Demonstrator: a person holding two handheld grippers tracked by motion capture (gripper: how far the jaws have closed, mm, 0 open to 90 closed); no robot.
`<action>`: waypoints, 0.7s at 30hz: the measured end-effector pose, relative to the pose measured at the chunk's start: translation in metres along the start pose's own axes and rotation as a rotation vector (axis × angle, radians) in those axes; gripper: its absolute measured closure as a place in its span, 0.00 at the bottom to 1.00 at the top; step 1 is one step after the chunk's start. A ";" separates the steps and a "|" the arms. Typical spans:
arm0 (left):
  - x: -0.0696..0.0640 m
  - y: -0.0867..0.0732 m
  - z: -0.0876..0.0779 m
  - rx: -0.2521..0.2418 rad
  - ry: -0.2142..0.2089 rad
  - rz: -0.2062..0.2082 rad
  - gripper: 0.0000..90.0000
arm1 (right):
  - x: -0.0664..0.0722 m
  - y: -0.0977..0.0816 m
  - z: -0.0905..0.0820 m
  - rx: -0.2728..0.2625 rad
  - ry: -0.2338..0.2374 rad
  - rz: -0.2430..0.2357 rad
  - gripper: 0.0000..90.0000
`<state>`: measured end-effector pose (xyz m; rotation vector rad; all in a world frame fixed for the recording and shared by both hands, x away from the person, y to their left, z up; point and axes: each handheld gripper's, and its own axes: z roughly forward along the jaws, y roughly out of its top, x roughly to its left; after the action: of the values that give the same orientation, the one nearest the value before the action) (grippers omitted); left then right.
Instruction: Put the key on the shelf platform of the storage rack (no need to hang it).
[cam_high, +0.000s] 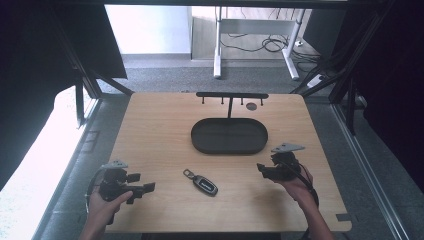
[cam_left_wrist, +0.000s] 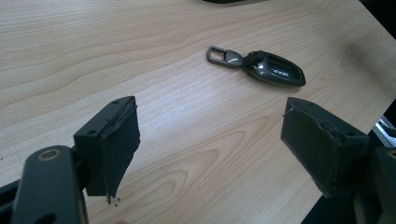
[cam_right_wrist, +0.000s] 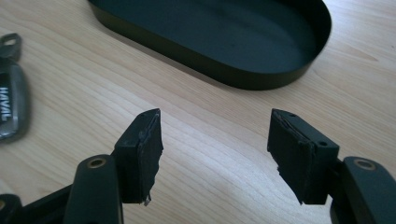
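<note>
1. Black car key fob with metal clip (cam_high: 201, 183) lies untouched on the light wooden counter (cam_high: 150, 130) — near the empty black oval tray (cam_high: 229, 136).
2. Left hand-held gripper (cam_high: 142, 189) and right hand-held gripper (cam_high: 261, 169) — jaws wide, empty.
3. Nothing done yet, seemingly.

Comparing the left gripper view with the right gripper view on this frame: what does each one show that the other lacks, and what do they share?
The left gripper view alone shows the whole car key fob with its metal clip, lying flat beyond the open left tongs.

The right gripper view alone shows the black oval tray in full, empty, ahead of the open right tongs; the fob is cut off at its left edge.

Both share the wooden table, the fob at least in part, and jaws standing apart with nothing between them.
</note>
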<state>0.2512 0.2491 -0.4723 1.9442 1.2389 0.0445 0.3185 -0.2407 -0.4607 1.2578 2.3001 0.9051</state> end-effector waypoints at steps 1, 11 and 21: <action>0.000 0.000 0.000 0.002 0.000 0.000 0.22 | 0.002 0.004 -0.001 0.005 0.009 -0.009 0.40; -0.001 0.000 0.001 0.006 -0.005 0.008 0.22 | 0.024 0.034 0.000 0.050 0.076 -0.074 0.40; -0.001 0.000 0.002 0.008 -0.006 0.006 0.22 | 0.048 0.060 0.011 0.098 0.129 -0.140 0.40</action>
<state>0.2518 0.2473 -0.4737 1.9536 1.2313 0.0365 0.3360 -0.1719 -0.4281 1.0882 2.5253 0.8568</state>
